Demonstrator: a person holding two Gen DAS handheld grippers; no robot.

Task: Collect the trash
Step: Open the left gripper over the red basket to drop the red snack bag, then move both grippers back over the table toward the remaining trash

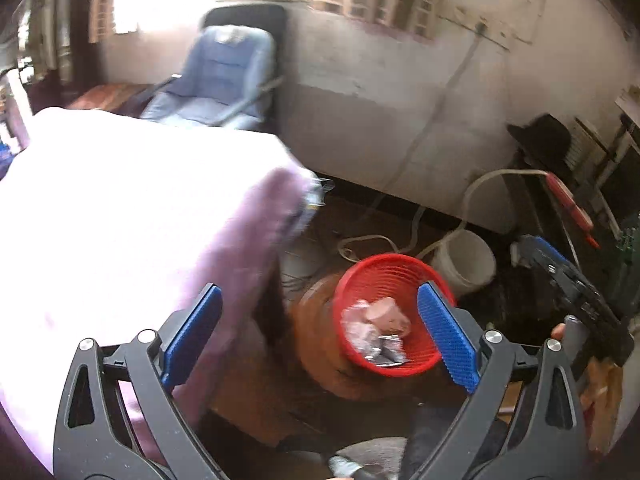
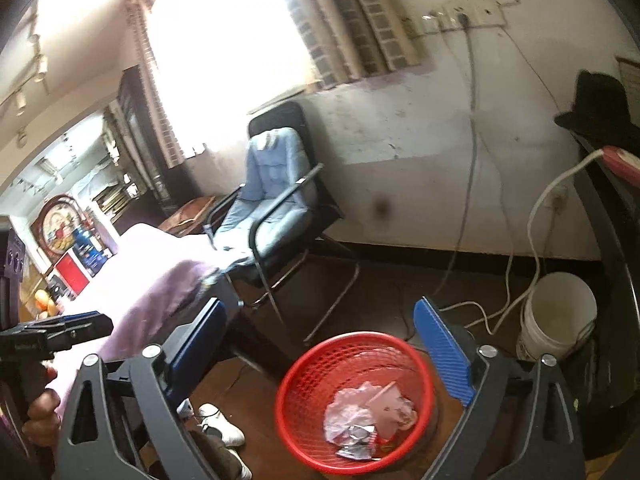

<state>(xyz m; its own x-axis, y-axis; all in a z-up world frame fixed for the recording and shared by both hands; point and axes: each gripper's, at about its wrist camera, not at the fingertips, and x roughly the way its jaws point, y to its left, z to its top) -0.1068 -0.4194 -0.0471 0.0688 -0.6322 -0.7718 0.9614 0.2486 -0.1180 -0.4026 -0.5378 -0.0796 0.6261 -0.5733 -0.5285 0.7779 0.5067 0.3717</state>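
Standing wide apart with nothing between them, the jaws of the left gripper and the right gripper both hang above the red basket. Left of that basket is the pink-covered table, inside it lies the crumpled trash, and right of it stands a white bucket

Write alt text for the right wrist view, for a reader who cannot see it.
The right gripper hangs open and empty above a red basket holding crumpled trash on a dark floor. Behind stand a blue-cushioned chair and a white bucket.
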